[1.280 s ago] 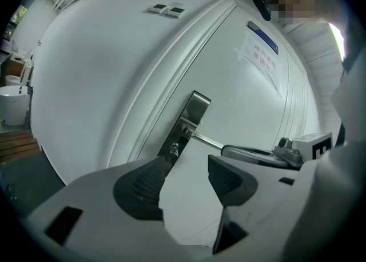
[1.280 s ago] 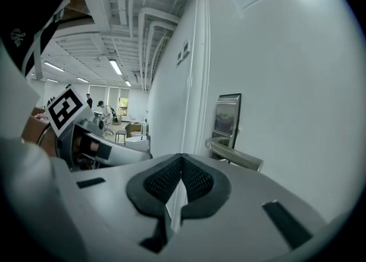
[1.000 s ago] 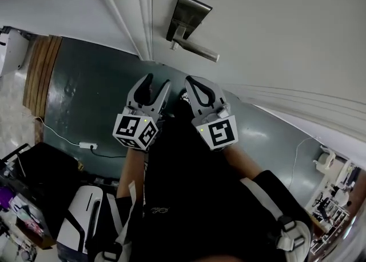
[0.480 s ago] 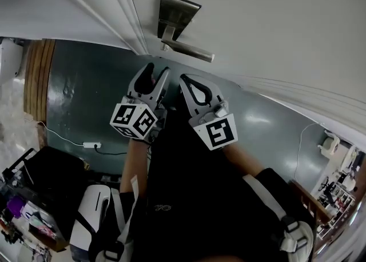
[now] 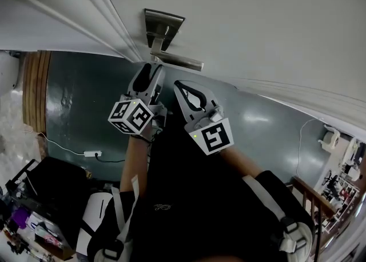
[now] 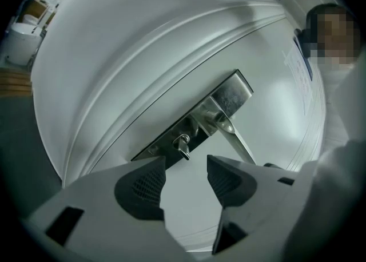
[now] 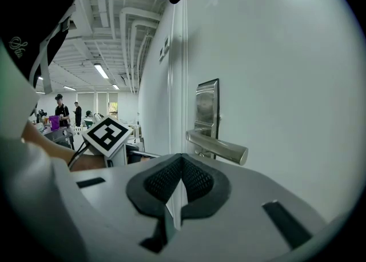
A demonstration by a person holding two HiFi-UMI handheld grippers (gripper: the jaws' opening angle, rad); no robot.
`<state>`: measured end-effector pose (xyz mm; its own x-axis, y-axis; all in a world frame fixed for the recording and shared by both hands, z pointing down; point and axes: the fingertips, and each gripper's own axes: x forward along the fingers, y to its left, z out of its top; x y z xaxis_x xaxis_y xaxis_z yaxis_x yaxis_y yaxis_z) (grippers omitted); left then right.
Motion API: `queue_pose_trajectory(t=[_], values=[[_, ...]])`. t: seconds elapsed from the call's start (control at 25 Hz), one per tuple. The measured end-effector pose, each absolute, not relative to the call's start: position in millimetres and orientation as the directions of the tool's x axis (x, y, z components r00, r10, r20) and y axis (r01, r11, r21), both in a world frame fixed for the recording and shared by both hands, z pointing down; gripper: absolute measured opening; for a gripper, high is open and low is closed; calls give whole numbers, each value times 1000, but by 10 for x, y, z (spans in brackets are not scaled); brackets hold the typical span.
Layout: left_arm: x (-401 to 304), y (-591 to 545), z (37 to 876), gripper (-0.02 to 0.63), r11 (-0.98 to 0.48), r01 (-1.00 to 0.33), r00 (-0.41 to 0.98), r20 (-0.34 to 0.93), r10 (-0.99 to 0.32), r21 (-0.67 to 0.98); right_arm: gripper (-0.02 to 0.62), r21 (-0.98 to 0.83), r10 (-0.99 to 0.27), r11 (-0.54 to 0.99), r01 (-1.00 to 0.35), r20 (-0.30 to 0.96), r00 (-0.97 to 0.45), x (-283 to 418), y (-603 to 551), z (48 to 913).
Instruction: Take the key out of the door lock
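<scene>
Tall white panelled door [image 5: 257, 20] with brushed-steel rectangular lock plate [image 5: 163, 23] [image 6: 235, 90] [image 7: 207, 103] near its edge. Straight steel lever handle [image 5: 177, 60] [image 6: 235, 142] [image 7: 220, 147] sticking out from the plate, end pointing away from the door edge.

Small silver key [image 6: 183, 146] in the keyhole on the plate, just beside the lever's root, bow hanging loose. Too small to make out in the head view.

Left gripper [image 5: 152, 73] [image 6: 186, 169] right under the plate, pointed at it. Jaws apart, nothing between them. Key just beyond the gap and in line with it, not touched by either ribbed black pad. Lever off to one side of the gap, clear of the jaws.

Right gripper [image 5: 182, 87] [image 7: 182, 161] just beside the left one, on the lever's free-end side of the plate and lower than the lever. Jaws pressed together, holding nothing. Lever and plate ahead of the tips, apart from them.

Black-and-white marker cube [image 5: 132, 116] [image 7: 106, 135] of the left gripper on the side away from the plate, bare forearm behind it.

Dark grey-green floor [image 5: 86, 100] below the plate, white power strip [image 5: 91, 153] with cable on it, well away from the door. Wooden slatted strip [image 5: 35, 89] at the floor's far left edge. Black clothing of the person across the bottom of the head view.
</scene>
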<state>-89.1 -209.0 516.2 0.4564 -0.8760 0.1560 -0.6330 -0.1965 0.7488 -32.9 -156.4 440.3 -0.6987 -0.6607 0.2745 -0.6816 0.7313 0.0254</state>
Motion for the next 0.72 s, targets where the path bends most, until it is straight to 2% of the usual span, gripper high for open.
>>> queue_pose_trajectory(t=[0.48,0.72], values=[[-891,-2303,5156,219,-160,-525,444,109,-890,836,9,11,-672,717,-697,278,-686,-280,-1633,4396],[-900,-2361,5146,170,-140,-483,427,93,-899,865,9,15,-671,719,-695,278,-688,-253,-1654,4386]])
